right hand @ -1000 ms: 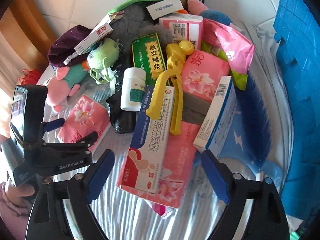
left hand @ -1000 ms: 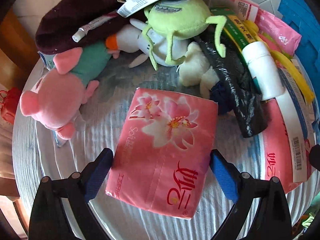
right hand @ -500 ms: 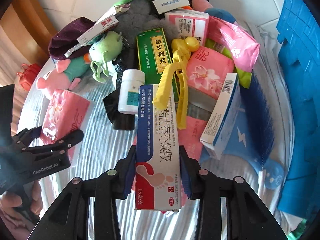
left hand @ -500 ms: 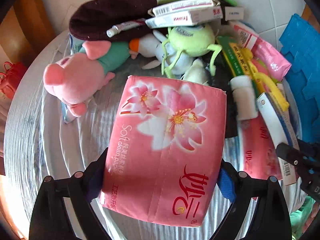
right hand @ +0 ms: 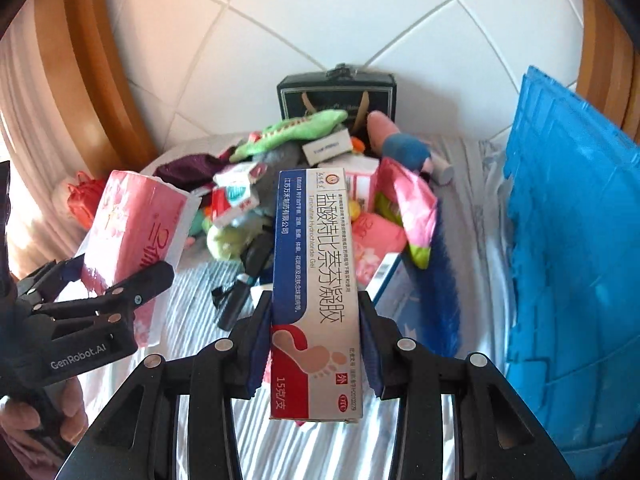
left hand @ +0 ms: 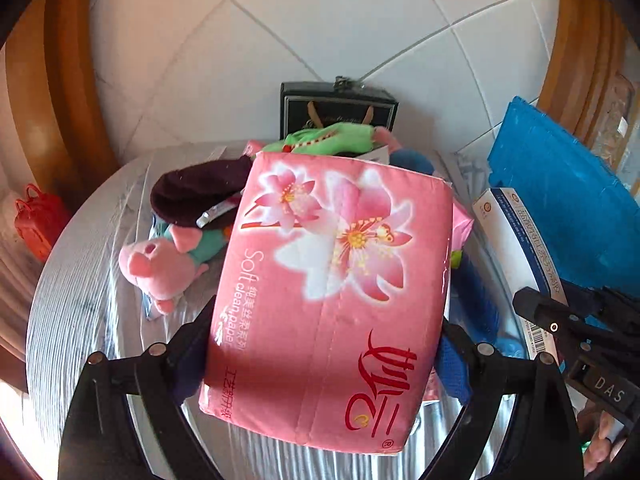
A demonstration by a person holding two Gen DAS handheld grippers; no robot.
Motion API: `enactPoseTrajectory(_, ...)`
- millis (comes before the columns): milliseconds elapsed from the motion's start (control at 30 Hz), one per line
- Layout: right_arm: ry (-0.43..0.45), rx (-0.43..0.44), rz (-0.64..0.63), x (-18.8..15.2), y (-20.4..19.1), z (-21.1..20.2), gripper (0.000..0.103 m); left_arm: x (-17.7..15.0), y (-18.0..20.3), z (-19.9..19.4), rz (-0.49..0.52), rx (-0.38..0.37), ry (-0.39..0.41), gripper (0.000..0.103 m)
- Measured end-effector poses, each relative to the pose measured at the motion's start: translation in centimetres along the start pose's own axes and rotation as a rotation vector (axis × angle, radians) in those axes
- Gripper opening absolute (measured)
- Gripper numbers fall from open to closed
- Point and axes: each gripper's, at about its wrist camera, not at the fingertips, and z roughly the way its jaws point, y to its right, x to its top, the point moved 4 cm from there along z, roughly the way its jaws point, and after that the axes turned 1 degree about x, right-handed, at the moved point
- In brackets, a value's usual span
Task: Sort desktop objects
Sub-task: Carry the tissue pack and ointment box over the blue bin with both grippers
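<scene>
My left gripper (left hand: pixel 320 354) is shut on a pink tissue pack (left hand: pixel 332 292) with a flower print and holds it lifted above the table. It also shows at the left of the right wrist view (right hand: pixel 136 232). My right gripper (right hand: pixel 316 344) is shut on a long blue, white and red ointment box (right hand: pixel 316 280) and holds it raised, pointing away. That box also shows at the right of the left wrist view (left hand: pixel 516 248).
A heap of things lies on the striped cloth (right hand: pixel 192 312): a pink pig toy (left hand: pixel 160 268), a dark purple hat (left hand: pixel 196 196), a green plush (right hand: pixel 292 130), small boxes, pink packs. A black gift bag (right hand: pixel 336 96) stands at the wall. Blue foam mats (right hand: pixel 572 260) stand on the right.
Both grippers have lifted their loads up off the table and tilted upward, so the wall now shows. The heap looks farther away.
</scene>
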Motion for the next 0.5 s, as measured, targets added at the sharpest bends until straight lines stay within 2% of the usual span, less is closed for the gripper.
enactPoseTrajectory(267, 0.222, -0.084, 0.019, 3.6, 5.2, -9.2, 0.039, 4.8, 8.2, -5.7, 0.085, -0.088, 0.163, 0.093)
enactPoseTrajectory(500, 0.336, -0.223, 0.087, 4.2, 13.5, -16.1, 0.039, 7.9, 18.1, -9.1, 0.181, -0.190, 0.237, 0.093)
